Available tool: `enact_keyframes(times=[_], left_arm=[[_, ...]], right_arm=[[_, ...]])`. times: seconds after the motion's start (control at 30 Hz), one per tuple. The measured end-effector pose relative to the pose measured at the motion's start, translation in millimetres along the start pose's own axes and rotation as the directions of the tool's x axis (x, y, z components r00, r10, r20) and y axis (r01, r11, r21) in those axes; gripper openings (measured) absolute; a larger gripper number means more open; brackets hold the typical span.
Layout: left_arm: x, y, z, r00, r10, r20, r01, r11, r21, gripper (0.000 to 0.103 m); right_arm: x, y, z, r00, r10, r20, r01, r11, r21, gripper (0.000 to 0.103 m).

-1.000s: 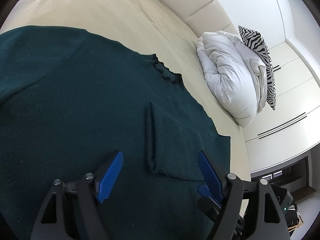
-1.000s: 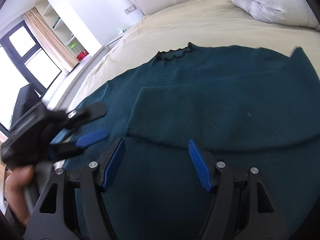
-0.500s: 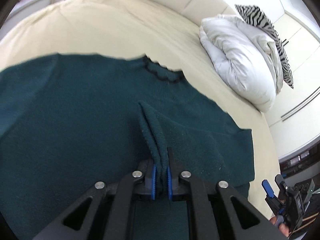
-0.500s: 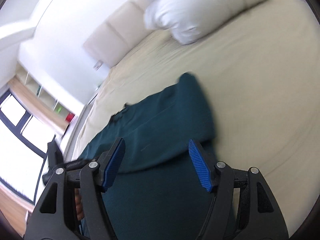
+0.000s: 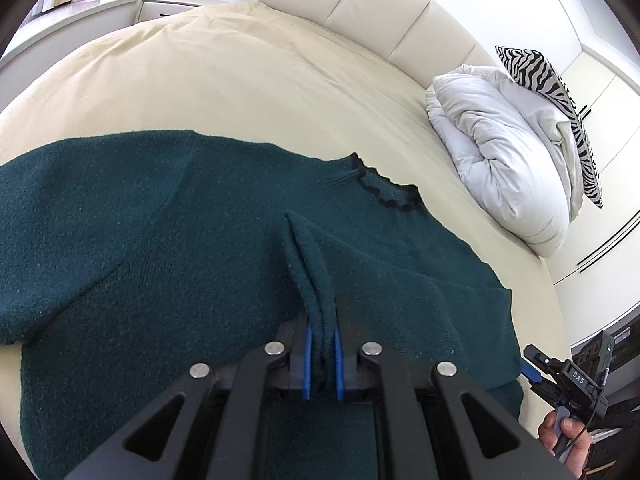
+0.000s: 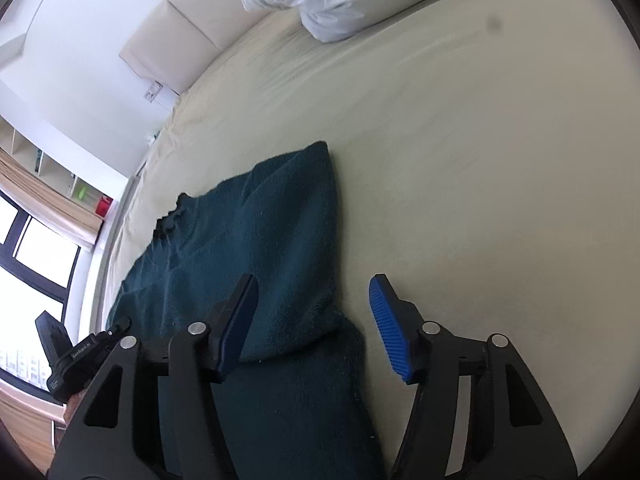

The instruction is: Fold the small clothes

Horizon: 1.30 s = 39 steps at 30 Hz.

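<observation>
A dark green knit sweater (image 5: pixel 160 240) lies spread on the cream bed (image 5: pixel 240 80), its frilled collar (image 5: pixel 384 192) pointing toward the headboard. My left gripper (image 5: pixel 320 354) is shut on a raised fold of the sleeve laid across the sweater's body. In the right wrist view the sweater (image 6: pixel 260 240) reaches to its right side edge. My right gripper (image 6: pixel 314 304) hangs over that edge, and its jaws are closing. The edge of the knit lies between the blue pads (image 6: pixel 388 328), which do not press on it. A hand holds the right gripper (image 5: pixel 560 372) at the bed's corner.
A rolled white duvet (image 5: pixel 500 160) and a zebra pillow (image 5: pixel 560 100) lie at the bed's far right, against the padded headboard (image 5: pixel 380 12). A nightstand (image 5: pixel 172 4) stands at the far left. Bare sheet (image 6: pixel 480 160) stretches right of the sweater. A window (image 6: pixel 36 248) is on the left.
My left gripper has shut on the sleeve fold and lifted it a little. My right gripper has swung from the sweater's middle to its right edge, rolled, and its jaws have narrowed.
</observation>
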State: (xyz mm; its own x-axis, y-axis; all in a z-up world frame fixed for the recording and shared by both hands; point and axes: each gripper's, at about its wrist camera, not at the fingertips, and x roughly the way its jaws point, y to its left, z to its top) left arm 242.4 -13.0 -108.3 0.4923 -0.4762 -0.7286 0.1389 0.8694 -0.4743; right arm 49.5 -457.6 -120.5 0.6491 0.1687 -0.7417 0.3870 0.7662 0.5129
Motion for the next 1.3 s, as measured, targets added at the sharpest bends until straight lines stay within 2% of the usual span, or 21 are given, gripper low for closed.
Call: enact_keyframes(times=[0.03, 0.1, 0.23, 0.33, 0.43, 0.5, 0.57, 0.73, 0.83, 0.87, 0.9, 1.03, 1.13, 1.23, 1.3], left_arm=[[0.4, 0.7, 0.3, 1.000, 0.000, 0.004, 0.000, 1.000, -0.003, 0.009], [-1.2, 2.6, 1.2, 1.000, -0.003, 0.018, 0.003, 1.000, -0.011, 0.009], [-3.2, 2.0, 3.5, 0.999, 0.000, 0.045, 0.001, 1.000, -0.009, 0.009], [-6.1, 0.7, 2.9, 0.997, 0.001, 0.074, -0.001, 1.000, -0.004, 0.009], [1.7, -0.3, -1.4, 0.999, 0.010, 0.039, -0.011, 1.000, 0.016, 0.009], [3.9, 4.1, -3.9, 0.999, 0.010, 0.036, -0.010, 1.000, 0.001, 0.009], [5.6, 8.9, -5.7, 0.999, 0.001, 0.034, 0.000, 1.000, -0.018, 0.009], [4.5, 10.0, -8.8, 0.999, 0.000, 0.043, 0.000, 1.000, -0.006, 0.009], [0.6, 12.7, -10.5, 0.998, 0.001, 0.065, 0.000, 1.000, -0.013, 0.009], [0.2, 13.5, -11.4, 0.998, 0.000, 0.070, 0.001, 1.000, -0.017, 0.009], [-0.3, 13.9, -12.0, 0.997, -0.001, 0.073, 0.002, 1.000, -0.022, 0.009], [-4.3, 9.0, -12.1, 0.996, 0.010, 0.094, -0.009, 1.000, -0.006, 0.009], [2.1, 10.2, -12.5, 0.996, 0.026, 0.082, -0.025, 1.000, -0.005, 0.009], [5.8, 15.7, -15.5, 0.997, 0.020, 0.069, -0.019, 1.000, -0.017, 0.009], [6.0, 15.6, -16.9, 0.997, 0.020, 0.072, -0.019, 1.000, -0.010, 0.009]], right_arm=[[5.5, 1.6, 0.2, 1.000, 0.003, -0.016, -0.003, 1.000, -0.006, 0.053], [12.2, 4.8, -2.1, 0.999, -0.007, -0.042, 0.006, 1.000, -0.028, 0.042], [13.2, 4.6, -4.6, 0.999, -0.008, -0.048, 0.007, 1.000, -0.027, 0.042], [15.2, 4.5, -3.8, 0.998, -0.030, -0.054, 0.028, 0.999, -0.033, 0.037], [6.8, 1.9, 9.1, 1.000, -0.028, -0.011, 0.028, 1.000, 0.002, 0.037], [0.0, -2.2, 24.5, 0.999, -0.023, 0.041, 0.021, 0.999, 0.045, 0.039], [6.8, 0.1, 42.6, 0.999, -0.002, 0.051, 0.000, 0.999, 0.040, 0.039], [56.2, 4.2, 60.5, 0.997, -0.051, -0.058, 0.051, 0.999, 0.005, 0.039], [65.7, 5.4, 66.4, 0.998, -0.065, -0.018, 0.065, 0.998, -0.026, 0.028], [66.7, 5.1, 68.7, 0.997, -0.071, -0.015, 0.071, 0.997, -0.024, 0.015], [68.5, 4.3, 69.7, 0.997, -0.083, -0.011, 0.082, 0.996, -0.027, 0.009], [63.9, 17.4, 70.9, 0.991, -0.130, 0.023, 0.132, 0.985, -0.111, 0.006], [54.5, 25.8, 72.5, 0.989, -0.128, 0.069, 0.135, 0.984, -0.118, 0.005], [68.7, 7.6, 74.2, 0.982, -0.186, 0.028, 0.188, 0.977, -0.104, 0.005], [74.7, 2.8, 72.5, 0.983, -0.178, 0.034, 0.180, 0.978, -0.109, 0.004]])
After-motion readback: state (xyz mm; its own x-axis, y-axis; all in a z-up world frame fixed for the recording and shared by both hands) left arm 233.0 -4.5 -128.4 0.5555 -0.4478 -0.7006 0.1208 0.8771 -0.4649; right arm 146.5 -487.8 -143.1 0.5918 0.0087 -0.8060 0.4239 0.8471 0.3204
